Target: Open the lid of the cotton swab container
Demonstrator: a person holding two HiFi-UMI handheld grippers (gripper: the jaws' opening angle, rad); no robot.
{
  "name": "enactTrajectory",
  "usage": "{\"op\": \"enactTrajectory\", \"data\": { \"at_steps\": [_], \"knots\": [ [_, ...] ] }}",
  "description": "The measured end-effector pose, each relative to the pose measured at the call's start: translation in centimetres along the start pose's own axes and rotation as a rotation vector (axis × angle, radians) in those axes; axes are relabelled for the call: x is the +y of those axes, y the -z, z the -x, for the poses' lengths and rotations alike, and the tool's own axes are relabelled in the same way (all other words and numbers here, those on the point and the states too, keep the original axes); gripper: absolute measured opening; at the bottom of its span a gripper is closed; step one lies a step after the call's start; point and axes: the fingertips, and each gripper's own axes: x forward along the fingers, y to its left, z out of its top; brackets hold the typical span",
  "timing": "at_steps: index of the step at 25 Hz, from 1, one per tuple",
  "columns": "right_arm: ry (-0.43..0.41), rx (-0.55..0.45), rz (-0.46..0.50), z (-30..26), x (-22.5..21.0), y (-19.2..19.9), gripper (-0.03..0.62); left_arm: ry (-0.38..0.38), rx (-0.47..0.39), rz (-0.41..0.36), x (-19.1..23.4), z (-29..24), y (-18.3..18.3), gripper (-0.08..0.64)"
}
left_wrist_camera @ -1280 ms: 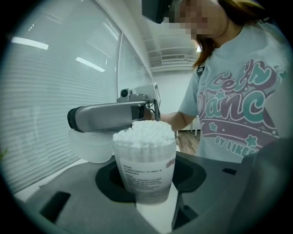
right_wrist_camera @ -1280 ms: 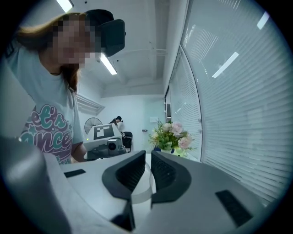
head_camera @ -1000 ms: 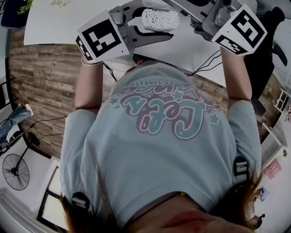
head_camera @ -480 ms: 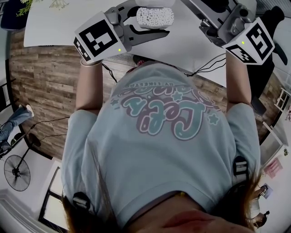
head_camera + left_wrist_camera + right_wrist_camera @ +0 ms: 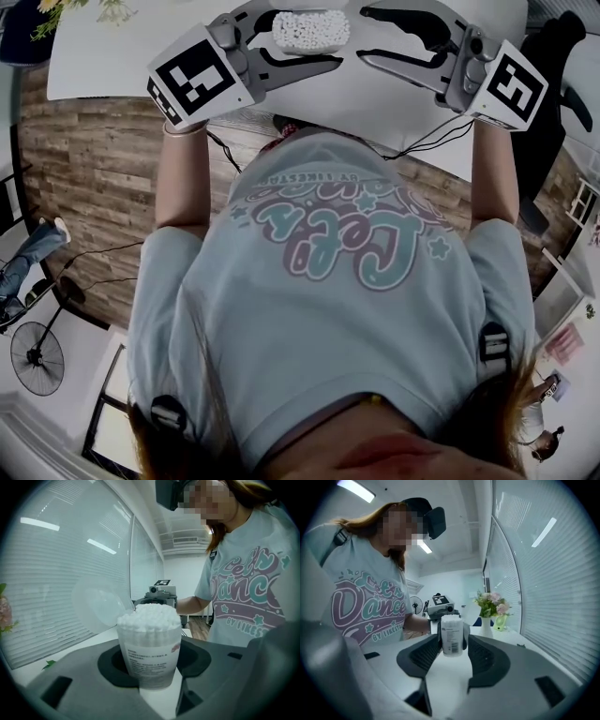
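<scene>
The T-shirt (image 5: 365, 606) reads "Dance" over "BY LIKES…"; the label on the cotton swab container (image 5: 149, 653) is illegible.

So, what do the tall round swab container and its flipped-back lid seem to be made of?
Cylindrical swab container: probably translucent frosted plastic; the white cotton swabs show dimly through its wall. Round lid: clear glossy plastic, apparently; the blinds show through it.

Clear cylindrical plastic container (image 5: 149, 663), packed with white cotton swabs (image 5: 149, 618), stands upright on the white worktop (image 5: 122, 56); its translucent round lid (image 5: 98, 604) is swung open, tilted up beside the rim.
</scene>
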Motion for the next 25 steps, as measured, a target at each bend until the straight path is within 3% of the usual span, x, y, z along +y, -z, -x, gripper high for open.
{"op": "enactTrajectory", "data": {
  "at_steps": [4,8,25],
  "knots": [
    [-0.056,-0.042,-0.019,-0.3,0.6,0.3,0.192,0.020,-0.011,-0.002,-0.1,-1.3,-0.2,0.199],
    [-0.061,-0.036,-0.031,-1.4,0.0,1.7,0.189,0.041,-0.042,0.004,0.0,-1.7,0.6,0.201],
    [-0.060,-0.071,0.013,-4.0,-1.8,6.7,0.175,0.052,-0.002,0.008,1.5,-3.5,6.9,0.201]
  ]
}}
